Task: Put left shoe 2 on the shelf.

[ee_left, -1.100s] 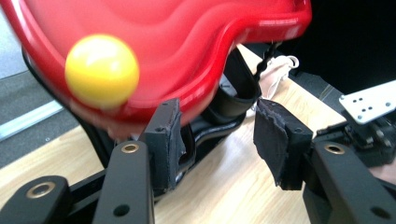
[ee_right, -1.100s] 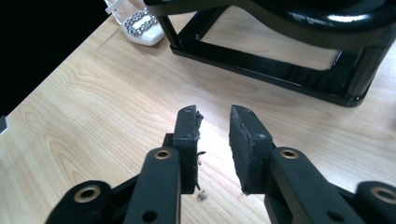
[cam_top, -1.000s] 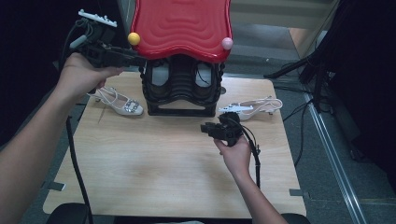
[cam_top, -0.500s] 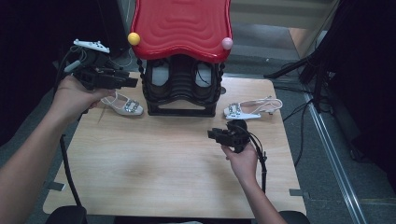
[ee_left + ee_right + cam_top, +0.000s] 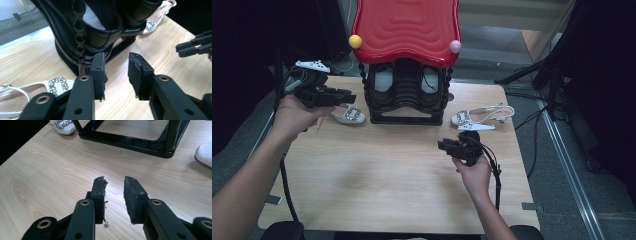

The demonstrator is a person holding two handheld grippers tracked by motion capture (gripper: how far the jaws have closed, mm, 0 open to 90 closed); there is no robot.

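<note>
Left gripper view shows empty left gripper (image 5: 116, 72) beside white sandal (image 5: 37, 88).

We see a red wavy top (image 5: 407, 30) on a black rack (image 5: 406, 95), white rhinestone-buckled sandals (image 5: 347, 114), and a pale wood-grain bench (image 5: 377, 175).

Light wooden table (image 5: 377, 180) stands on grey floor (image 5: 572, 200), dark surroundings.
</note>
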